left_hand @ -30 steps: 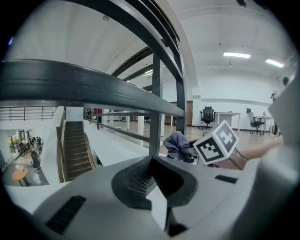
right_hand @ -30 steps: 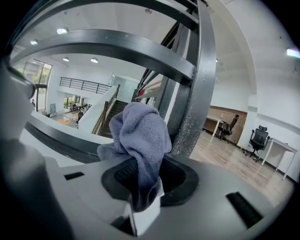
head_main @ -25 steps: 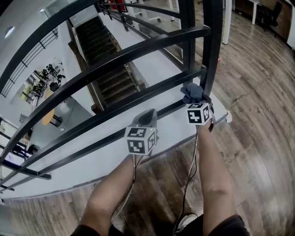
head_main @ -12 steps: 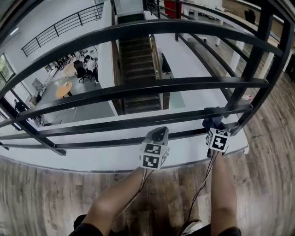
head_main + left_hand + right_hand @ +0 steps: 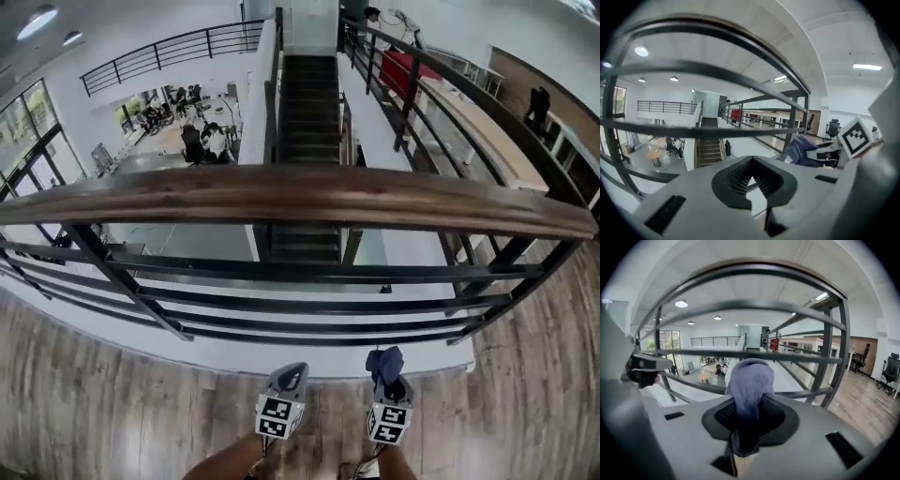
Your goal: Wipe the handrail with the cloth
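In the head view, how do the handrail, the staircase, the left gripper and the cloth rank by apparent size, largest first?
1. handrail
2. staircase
3. left gripper, which is nearest the camera, so it looks enlarged
4. cloth

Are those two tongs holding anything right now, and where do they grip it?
The right tongs pinch a blue cloth by its lower end; the rest bunches above. The left tongs hold nothing.

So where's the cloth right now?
The cloth is clamped in the right gripper, low in the head view, beside the left gripper and below the wooden handrail.
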Demonstrator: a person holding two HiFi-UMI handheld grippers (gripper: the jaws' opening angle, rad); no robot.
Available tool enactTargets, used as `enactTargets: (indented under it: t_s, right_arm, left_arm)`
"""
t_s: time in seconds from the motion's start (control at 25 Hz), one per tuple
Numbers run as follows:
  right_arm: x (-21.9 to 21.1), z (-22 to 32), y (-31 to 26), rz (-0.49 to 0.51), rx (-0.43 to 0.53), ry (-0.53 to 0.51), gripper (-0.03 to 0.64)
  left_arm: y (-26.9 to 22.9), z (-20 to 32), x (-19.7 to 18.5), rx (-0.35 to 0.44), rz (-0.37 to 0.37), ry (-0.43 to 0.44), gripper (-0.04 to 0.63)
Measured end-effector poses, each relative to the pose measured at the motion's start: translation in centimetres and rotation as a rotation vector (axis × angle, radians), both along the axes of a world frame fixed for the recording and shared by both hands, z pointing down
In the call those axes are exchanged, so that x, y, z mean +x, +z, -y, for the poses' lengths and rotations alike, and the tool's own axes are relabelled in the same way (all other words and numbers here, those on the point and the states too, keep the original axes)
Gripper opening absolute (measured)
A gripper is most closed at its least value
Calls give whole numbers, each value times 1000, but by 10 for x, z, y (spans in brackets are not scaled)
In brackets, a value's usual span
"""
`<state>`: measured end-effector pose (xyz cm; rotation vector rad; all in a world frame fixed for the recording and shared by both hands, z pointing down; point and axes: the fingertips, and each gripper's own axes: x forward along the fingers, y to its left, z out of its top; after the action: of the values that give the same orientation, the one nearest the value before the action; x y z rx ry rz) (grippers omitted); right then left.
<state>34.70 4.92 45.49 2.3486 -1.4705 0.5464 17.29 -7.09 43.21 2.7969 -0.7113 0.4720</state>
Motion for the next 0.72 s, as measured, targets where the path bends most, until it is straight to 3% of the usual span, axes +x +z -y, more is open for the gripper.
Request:
enactTargets:
  t_s: [0.12,0.2,0.24,0.4,0.72]
  right_arm:
    - [-70,-14,-126,16,61,-81,95]
    - [-95,-26,-216,11,95,-125,95]
    - [-104,-31,-259,-4,112,-144,95]
    - [-132,-48,-384,-75,185,-190,95]
    - [-166,-69,-484,-205,283,-271,84]
  left_arm:
    - [-108,-21,-43,110,61,23,3]
    - [-190,-49,-55,201,119,54,3]
    - [-229,-62,-59,210,118,58,3]
    - [-348,-91,-86,168,9,-20,3]
    - [-456,-103,-130,142,-147,-126,3]
